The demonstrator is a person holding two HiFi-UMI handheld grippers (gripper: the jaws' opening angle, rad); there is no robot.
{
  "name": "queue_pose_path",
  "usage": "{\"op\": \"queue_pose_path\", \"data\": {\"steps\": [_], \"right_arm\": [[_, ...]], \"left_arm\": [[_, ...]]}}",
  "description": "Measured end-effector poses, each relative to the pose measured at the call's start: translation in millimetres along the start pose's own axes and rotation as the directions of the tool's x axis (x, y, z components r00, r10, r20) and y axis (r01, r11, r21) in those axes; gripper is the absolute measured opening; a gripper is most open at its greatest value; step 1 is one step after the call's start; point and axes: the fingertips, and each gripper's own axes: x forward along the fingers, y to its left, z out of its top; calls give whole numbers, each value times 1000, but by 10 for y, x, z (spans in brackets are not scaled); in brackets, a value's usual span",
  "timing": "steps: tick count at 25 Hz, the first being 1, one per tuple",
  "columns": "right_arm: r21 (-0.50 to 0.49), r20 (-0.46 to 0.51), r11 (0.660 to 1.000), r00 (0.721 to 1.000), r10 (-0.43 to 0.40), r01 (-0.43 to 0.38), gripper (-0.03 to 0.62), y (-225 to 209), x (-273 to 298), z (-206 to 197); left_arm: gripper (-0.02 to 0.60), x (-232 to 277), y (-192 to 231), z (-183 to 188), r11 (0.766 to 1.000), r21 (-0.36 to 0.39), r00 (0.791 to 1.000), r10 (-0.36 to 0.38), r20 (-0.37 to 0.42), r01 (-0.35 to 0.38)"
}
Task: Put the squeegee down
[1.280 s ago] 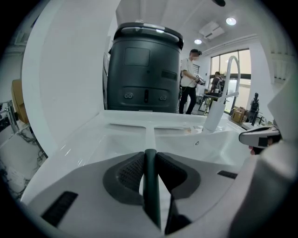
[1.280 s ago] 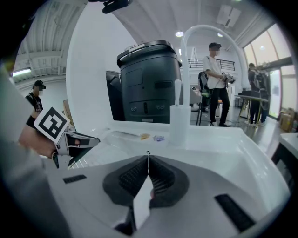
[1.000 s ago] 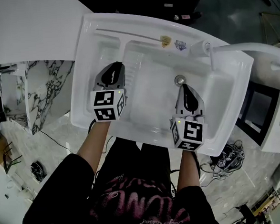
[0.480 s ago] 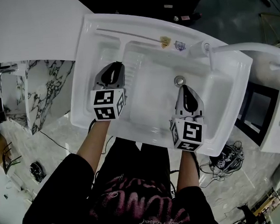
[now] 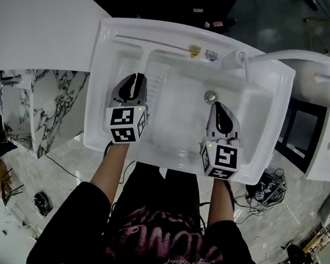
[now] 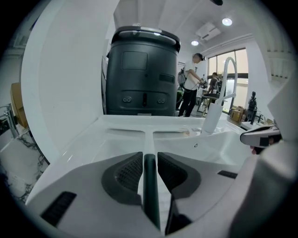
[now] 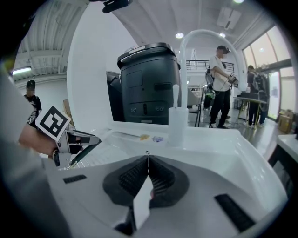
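My left gripper (image 5: pixel 134 80) hovers over the left part of the white sink (image 5: pixel 100 54). It is shut on the squeegee's dark green handle (image 6: pixel 150 186), which runs straight back between the pads. From the right gripper view the handle (image 7: pixel 85 153) slants down out of the left gripper (image 7: pixel 70 138) toward the ribbed drainboard. The squeegee's blade is not visible to me. My right gripper (image 5: pixel 219 105) hangs above the basin just in front of the drain (image 5: pixel 211 96). Its jaws (image 7: pixel 148 158) are shut, with nothing seen between them.
A tall curved white faucet (image 7: pixel 186 56) rises at the sink's back right, its spout (image 5: pixel 295 57) reaching right. Two small stickers (image 5: pixel 203 52) mark the back ledge. A dark bin (image 6: pixel 142 69) stands behind the sink. People stand far off by windows.
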Motion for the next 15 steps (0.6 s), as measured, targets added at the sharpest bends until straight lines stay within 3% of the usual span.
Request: {"op": "queue_pose_path", "data": {"steps": [8, 10, 15], "right_arm": [[-3, 6, 1000, 1000, 6, -6, 21, 38, -39, 23], [-6, 9, 1000, 1000, 9, -9, 21, 54, -50, 30], [-7, 14, 1000, 1000, 13, -13, 21, 68, -57, 39]], "left_arm": [[89, -105, 23, 60, 1000, 8, 999, 12, 31, -12], [46, -140, 21, 75, 1000, 23, 999, 16, 38, -17], [11, -170, 13, 70, 1000, 22, 999, 17, 43, -18]]}}
